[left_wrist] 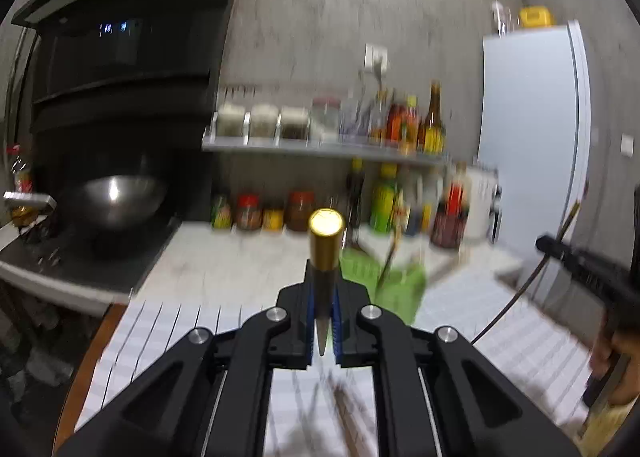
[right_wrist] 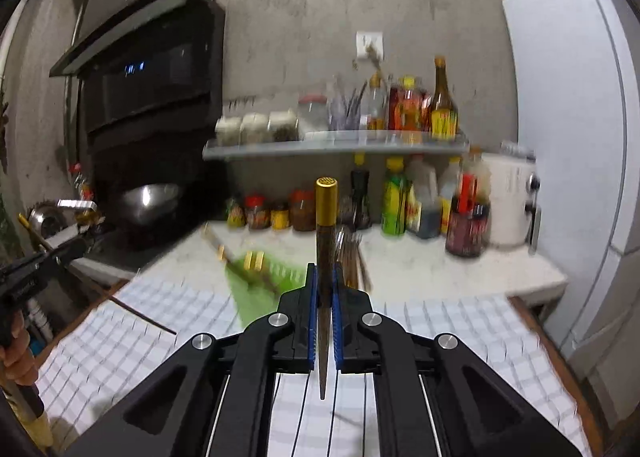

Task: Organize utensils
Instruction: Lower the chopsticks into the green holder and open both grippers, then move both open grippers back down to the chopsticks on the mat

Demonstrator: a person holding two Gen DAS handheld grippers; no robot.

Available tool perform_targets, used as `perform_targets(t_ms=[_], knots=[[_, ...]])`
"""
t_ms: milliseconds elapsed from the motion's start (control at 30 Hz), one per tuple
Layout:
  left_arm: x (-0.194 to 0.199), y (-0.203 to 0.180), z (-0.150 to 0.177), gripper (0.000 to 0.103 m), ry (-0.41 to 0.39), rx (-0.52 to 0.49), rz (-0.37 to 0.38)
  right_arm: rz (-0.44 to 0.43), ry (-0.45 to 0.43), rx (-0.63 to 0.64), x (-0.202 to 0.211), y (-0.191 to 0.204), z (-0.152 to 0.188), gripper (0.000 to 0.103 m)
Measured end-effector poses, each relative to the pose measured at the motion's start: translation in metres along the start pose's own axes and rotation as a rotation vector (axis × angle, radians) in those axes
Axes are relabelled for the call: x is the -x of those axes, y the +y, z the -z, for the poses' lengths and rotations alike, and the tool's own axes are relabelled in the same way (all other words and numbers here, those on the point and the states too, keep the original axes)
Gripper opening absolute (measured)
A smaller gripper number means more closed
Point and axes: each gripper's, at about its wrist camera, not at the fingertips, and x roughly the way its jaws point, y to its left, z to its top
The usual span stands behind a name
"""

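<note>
Ahead, checked cloth point(right_wrist: 120, 337), pale counter point(right_wrist: 440, 269), seemingly grey wall point(right_wrist: 300, 9).

Gold-capped dark brown chopstick point(left_wrist: 325, 257), bright green basket point(left_wrist: 400, 289), white cloth point(right_wrist: 460, 337) (thin dark grid lines).

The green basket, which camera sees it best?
The right wrist view: the green basket lies open on the counter with utensils inside, blurry though. In the left wrist view the basket is partly hidden behind the hand-held gripper and its chopstick.

2 dark, gold-capped chopsticks point(left_wrist: 325, 257) point(right_wrist: 326, 241), each clamped upright; green basket point(left_wrist: 400, 285) behind.
</note>
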Motion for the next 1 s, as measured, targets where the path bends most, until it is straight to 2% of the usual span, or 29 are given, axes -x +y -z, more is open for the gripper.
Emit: perform_targets(t_ms=[100,233,300,433,567,600,633,667,700,733,867,1000], knots=[[-0.021,-0.009,-0.033,0.006,-0.086,-0.007,0.030,0.008,-0.114,-0.015,-0.011,-0.002,-0.027,0.007],[-0.069,-0.018,-0.048,0.006,-0.064,0.012,0.075,-0.036,-0.150,-0.081,-0.038,-0.011,-0.040,0.007],[-0.097,-0.021,-0.044,0.006,-0.026,0.008,0.081,-0.049,-0.121,-0.090,-0.057,-0.011,-0.037,0.007],[-0.143,-0.024,-0.024,0.006,0.094,0.011,0.120,-0.070,-0.008,-0.084,-0.099,-0.005,-0.016,0.007],[-0.169,-0.022,-0.009,0.007,0.175,0.025,0.128,-0.084,0.091,-0.065,-0.124,0.000,0.001,0.009],[-0.171,-0.021,-0.008,0.014,0.185,0.033,0.127,-0.085,0.095,-0.066,-0.123,0.000,0.002,0.009],[-0.170,-0.019,-0.007,0.032,0.188,0.042,0.117,-0.086,0.093,-0.068,-0.120,-0.001,0.002,0.016],[-0.162,-0.016,-0.008,0.040,0.169,0.053,0.113,-0.090,0.082,-0.072,-0.114,-0.002,0.001,0.022],[-0.154,-0.014,-0.010,0.044,0.145,0.057,0.118,-0.088,0.068,-0.078,-0.107,-0.005,-0.001,0.034],[-0.145,-0.013,-0.013,0.044,0.124,0.055,0.122,-0.086,0.052,-0.083,-0.096,-0.008,-0.003,0.042],[-0.097,-0.008,-0.023,0.045,0.065,0.047,0.102,-0.047,0.030,-0.075,-0.052,-0.015,-0.006,0.042],[-0.056,-0.002,-0.006,0.047,0.093,0.022,0.003,-0.024,0.096,-0.066,-0.018,-0.016,0.015,0.042]])
